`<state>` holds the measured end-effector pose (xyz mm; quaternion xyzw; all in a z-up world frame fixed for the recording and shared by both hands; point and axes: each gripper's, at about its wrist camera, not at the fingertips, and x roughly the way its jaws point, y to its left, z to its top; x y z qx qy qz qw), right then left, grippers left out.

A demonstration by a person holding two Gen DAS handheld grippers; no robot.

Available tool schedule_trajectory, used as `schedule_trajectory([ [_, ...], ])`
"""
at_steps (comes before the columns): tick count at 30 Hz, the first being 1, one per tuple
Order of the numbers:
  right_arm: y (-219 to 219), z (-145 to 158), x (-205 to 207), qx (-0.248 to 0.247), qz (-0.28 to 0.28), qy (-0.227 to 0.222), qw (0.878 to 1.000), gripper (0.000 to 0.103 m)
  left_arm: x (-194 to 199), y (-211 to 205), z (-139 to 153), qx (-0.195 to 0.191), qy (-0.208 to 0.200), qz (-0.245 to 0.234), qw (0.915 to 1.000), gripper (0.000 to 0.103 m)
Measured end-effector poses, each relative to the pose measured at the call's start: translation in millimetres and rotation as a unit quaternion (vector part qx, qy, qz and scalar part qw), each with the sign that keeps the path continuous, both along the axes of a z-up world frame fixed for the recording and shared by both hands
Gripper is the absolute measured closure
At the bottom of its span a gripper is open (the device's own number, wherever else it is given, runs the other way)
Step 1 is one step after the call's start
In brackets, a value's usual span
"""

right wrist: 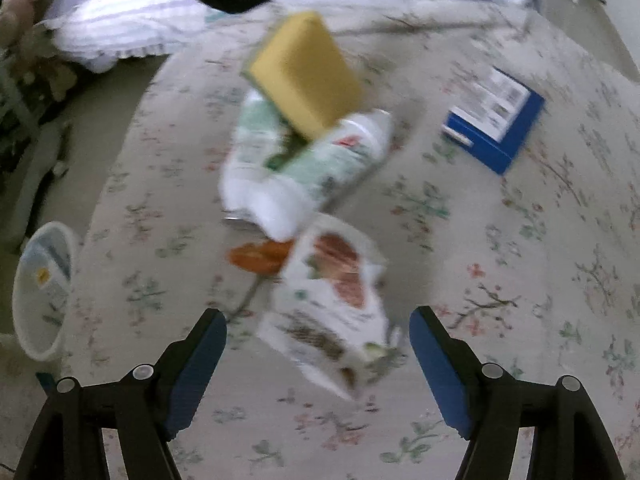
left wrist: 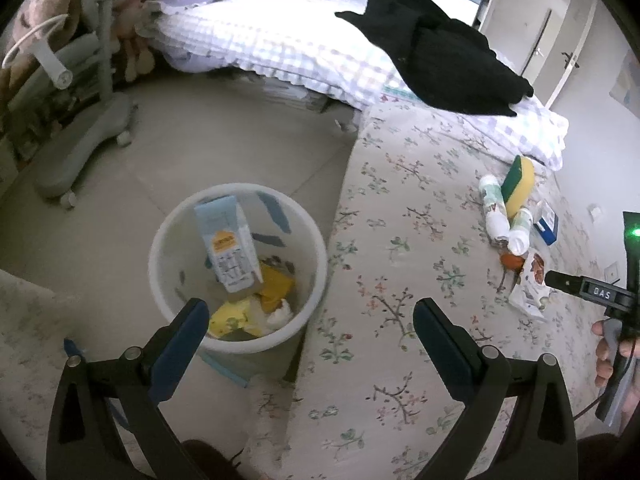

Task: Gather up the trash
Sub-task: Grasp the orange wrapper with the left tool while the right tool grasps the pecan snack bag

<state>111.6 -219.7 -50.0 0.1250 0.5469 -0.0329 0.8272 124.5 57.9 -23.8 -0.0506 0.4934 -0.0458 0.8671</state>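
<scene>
While the left gripper (left wrist: 310, 312) hangs with its jaws spread to their widest and nothing between them, over the white bin (left wrist: 168, 236) on the floor beside the bed, the right gripper (right wrist: 318, 332) stands wide and empty above the floral bedspread (right wrist: 520, 280), where the remaining litter lies. The nearest piece is the crumpled snack wrapper (right wrist: 332, 304), just ahead of the right jaws and slightly left of their midline — its long axis runs obliquely, from upper left to lower right in the right wrist view, so the pads would probably need to close across its shorter width. Beyond it lie an orange scrap (right wrist: 260, 258), two white-and-green bottles (right wrist: 304, 156) crossing one another, a yellow sponge (right wrist: 306, 74) leaning on them, and, well apart to the right, a blue box (right wrist: 494, 120). The right hand is plainly the nearer to all of these; the left is over the bin. The left wrist view alone shows the bin's contents — a pale blue carton (left wrist: 228, 244) standing on yellow and white refuse — and the person's hand (left wrist: 608, 354) on the right tool's handle. The right wrist view, though blurred, alone shows the wrapper's lie relative to the jaws; the bin appears there only at its left edge.
</scene>
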Motion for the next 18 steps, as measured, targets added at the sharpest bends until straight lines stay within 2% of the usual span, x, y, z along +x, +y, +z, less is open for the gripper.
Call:
schedule_trajectory([
  [6, 0.4, -15.9, 9.6, 0.016, -0.005, 0.022, 1.000, 0.023, 6.1, -19.2, -4.8, 0.009, 0.006, -0.013, 0.9999, 0.000],
  [14, 16.5, -43.2, 20.9, -0.003, 0.007, 0.060, 0.998, 0.024, 11.7, -47.2, -6.5, 0.014, -0.012, -0.029, 0.9994, 0.000],
  [15, 16.1, -42.3, 19.9, -0.009, 0.006, 0.057, 0.998, 0.027, 12.4, -53.3, -7.3, 0.013, -0.014, -0.035, 0.9992, 0.000],
  [16, 15.5, -41.1, 19.3, -0.015, 0.006, 0.056, 0.998, 0.038, 13.3, -58.7, -8.4, 0.014, -0.015, -0.041, 0.9990, 0.000],
  [18, 12.1, -36.7, 16.0, -0.001, 0.016, 0.049, 0.999, 0.053, 15.1, -71.6, -11.7, 0.014, -0.014, -0.055, 0.9983, 0.000],
])
